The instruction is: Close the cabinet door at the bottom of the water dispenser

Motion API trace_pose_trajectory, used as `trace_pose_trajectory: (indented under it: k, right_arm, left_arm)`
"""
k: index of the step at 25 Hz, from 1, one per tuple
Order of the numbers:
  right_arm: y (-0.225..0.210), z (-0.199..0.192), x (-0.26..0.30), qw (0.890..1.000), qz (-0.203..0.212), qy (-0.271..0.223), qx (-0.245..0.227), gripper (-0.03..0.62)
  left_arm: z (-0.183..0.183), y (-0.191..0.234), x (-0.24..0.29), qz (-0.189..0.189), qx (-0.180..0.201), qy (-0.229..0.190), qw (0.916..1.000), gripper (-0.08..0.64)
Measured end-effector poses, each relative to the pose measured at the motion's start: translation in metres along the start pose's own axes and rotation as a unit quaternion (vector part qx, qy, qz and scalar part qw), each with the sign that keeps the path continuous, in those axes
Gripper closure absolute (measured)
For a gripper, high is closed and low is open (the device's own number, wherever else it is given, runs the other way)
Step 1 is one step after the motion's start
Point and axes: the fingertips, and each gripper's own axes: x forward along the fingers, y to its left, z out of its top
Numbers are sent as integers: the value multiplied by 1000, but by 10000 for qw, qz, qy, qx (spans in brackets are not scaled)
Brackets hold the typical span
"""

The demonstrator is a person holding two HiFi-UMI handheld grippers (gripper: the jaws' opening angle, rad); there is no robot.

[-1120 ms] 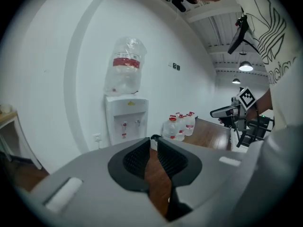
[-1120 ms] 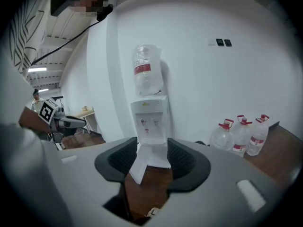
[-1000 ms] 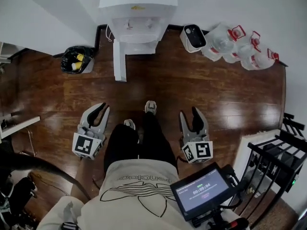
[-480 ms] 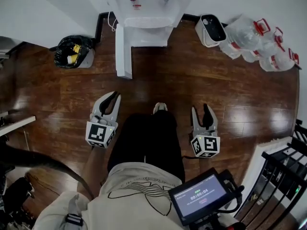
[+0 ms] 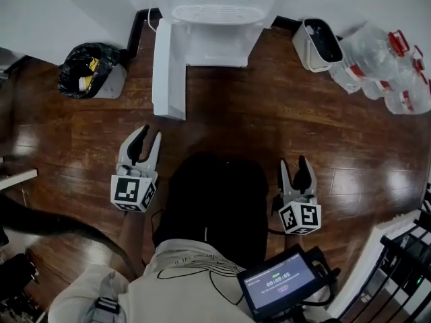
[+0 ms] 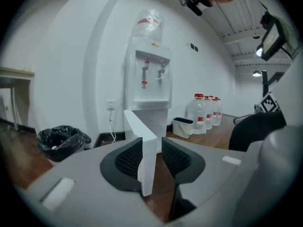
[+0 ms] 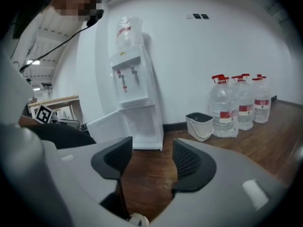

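The water dispenser (image 5: 212,15) stands at twelve o'clock, its cabinet door (image 5: 168,73) swung out toward eleven. Water bottles (image 5: 384,73) and a pail (image 5: 320,42) at two and a bagged bin (image 5: 87,79) at ten sit clear of its swing. The left tool (image 5: 149,134), jaws just opened moderately and empty, is lined up on the door's free edge, probably to push it. The right tool (image 5: 293,163), just opened wide, holds nothing.

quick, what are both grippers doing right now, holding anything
left gripper: open, fingers just opened wider, nothing held, cabinet door ahead untouched
right gripper: open, fingers just opened wider, empty
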Motion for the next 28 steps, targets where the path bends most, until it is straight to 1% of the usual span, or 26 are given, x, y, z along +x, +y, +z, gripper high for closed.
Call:
trace_pose_trajectory:
  k: [1, 2, 3, 4, 6, 7, 8, 9, 10, 12, 15, 17, 18, 19, 20, 21, 22, 23, 25, 27, 28]
  right_arm:
    - [-5, -9, 4, 9999, -36, -68, 66, 336]
    - [-9, -19, 7, 9999, -57, -124, 76, 336]
    - [-13, -29, 11, 9998, -67, -155, 62, 336]
    - [-18, -40, 15, 9998, -72, -161, 66, 336]
    - [-29, -59, 23, 9996, -110, -175, 203, 335]
    - [-34, -66, 26, 9992, -145, -206, 313, 336]
    - [-37, -71, 29, 9987, -185, -238, 411, 336]
    - [-39, -74, 29, 9983, -221, -263, 479, 336]
    - [-40, -77, 27, 9980, -249, -279, 518, 336]
    - [-43, -80, 23, 9977, -284, -304, 534, 336]
    - [-48, -79, 22, 9977, -301, -337, 511, 336]
    - [-50, -79, 23, 9984, -267, -296, 390, 336]
    - [-50, -79, 25, 9989, -229, -280, 298, 336]
    - [-50, -78, 28, 9992, -183, -282, 216, 336]
    - [-49, -77, 30, 9994, -127, -299, 154, 336]
    - [-48, -76, 33, 9994, -62, -321, 109, 336]
    - [-47, -75, 34, 9994, 6, -341, 70, 336]
    - [-45, -75, 36, 9993, 68, -355, 33, 336]
    - [-40, -71, 45, 9990, 196, -402, -49, 337]
    - [-32, -62, 61, 9981, 357, -482, -132, 343]
    - [-25, -56, 70, 9973, 488, -519, -190, 353]
  left_arm:
    - [-5, 6, 4, 89, -52, -40, 9999, 428]
    - [-9, 11, 9, 157, -32, -95, 9998, 395]
    - [-10, 14, 14, 216, 35, -148, 9997, 358]
    - [-12, 15, 20, 273, 130, -186, 9994, 344]
    - [-15, 15, 34, 384, 369, -253, 9983, 273]
    - [-16, 15, 43, 438, 409, -287, 9978, 252]
    - [-18, 16, 51, 497, 353, -292, 9977, 238]
    - [-22, 17, 57, 555, 263, -234, 9978, 242]
    - [-27, 17, 61, 589, 223, -124, 9979, 263]
    - [-34, 13, 65, 553, 303, 69, 9980, 364]
    - [-31, 2, 72, 433, 307, 43, 9986, 363]
    - [-28, -13, 80, 207, 246, -157, 9994, 360]
    - [-24, -25, 86, -39, 176, -338, 9993, 359]
    - [-18, -40, 93, -378, 84, -585, 9975, 362]
    - [-9, -56, 99, -745, -5, -871, 9934, 386]
    - [1, -70, 105, -1050, -74, -1141, 9879, 426]
    - [8, -82, 108, -1250, -115, -1332, 9831, 451]
    - [11, -90, 111, -1355, -131, -1408, 9806, 451]
    - [6, -98, 112, -1450, -65, -1275, 9812, 465]
    - [-4, -97, 108, -1526, 84, -1019, 9830, 540]
    - [-9, -95, 105, -1558, 144, -906, 9835, 540]
